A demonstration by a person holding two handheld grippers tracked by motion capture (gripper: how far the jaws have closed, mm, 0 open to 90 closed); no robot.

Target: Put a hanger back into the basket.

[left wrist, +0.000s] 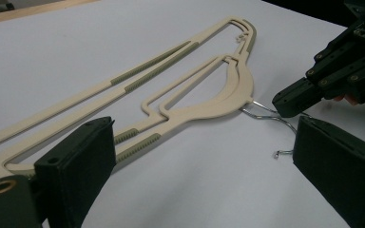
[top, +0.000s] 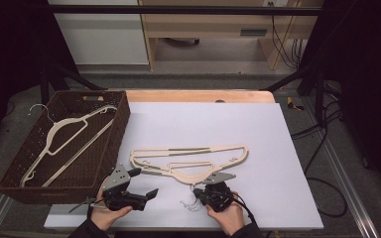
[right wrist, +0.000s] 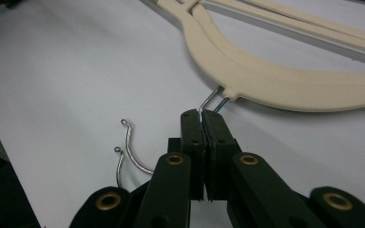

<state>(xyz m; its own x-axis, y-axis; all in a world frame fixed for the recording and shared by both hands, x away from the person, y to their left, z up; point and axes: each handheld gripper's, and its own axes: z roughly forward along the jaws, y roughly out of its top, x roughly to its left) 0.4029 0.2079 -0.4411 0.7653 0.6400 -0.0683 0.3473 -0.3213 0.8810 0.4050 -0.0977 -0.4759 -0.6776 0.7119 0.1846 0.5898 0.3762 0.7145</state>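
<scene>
From the high view, two cream hangers (top: 193, 158) lie stacked on the white board (top: 258, 129), their wire hooks (top: 191, 203) pointing toward the person; a third hanger (top: 64, 139) rests inside the brown woven basket (top: 121, 119) at the left edge. The left gripper (top: 146, 186) hovers near the basket's corner, jaws spread and empty, while the right gripper (top: 203, 191) sits at the hook necks. The left gripper view shows its own jaws wide apart over the board, the hangers (left wrist: 171, 95) ahead and the right gripper (left wrist: 290, 102) touching the hooks (left wrist: 266, 114). In the right gripper view, the jaws are pinched together on the wire hooks (right wrist: 211, 102) just below the hanger body (right wrist: 275, 80).
</scene>
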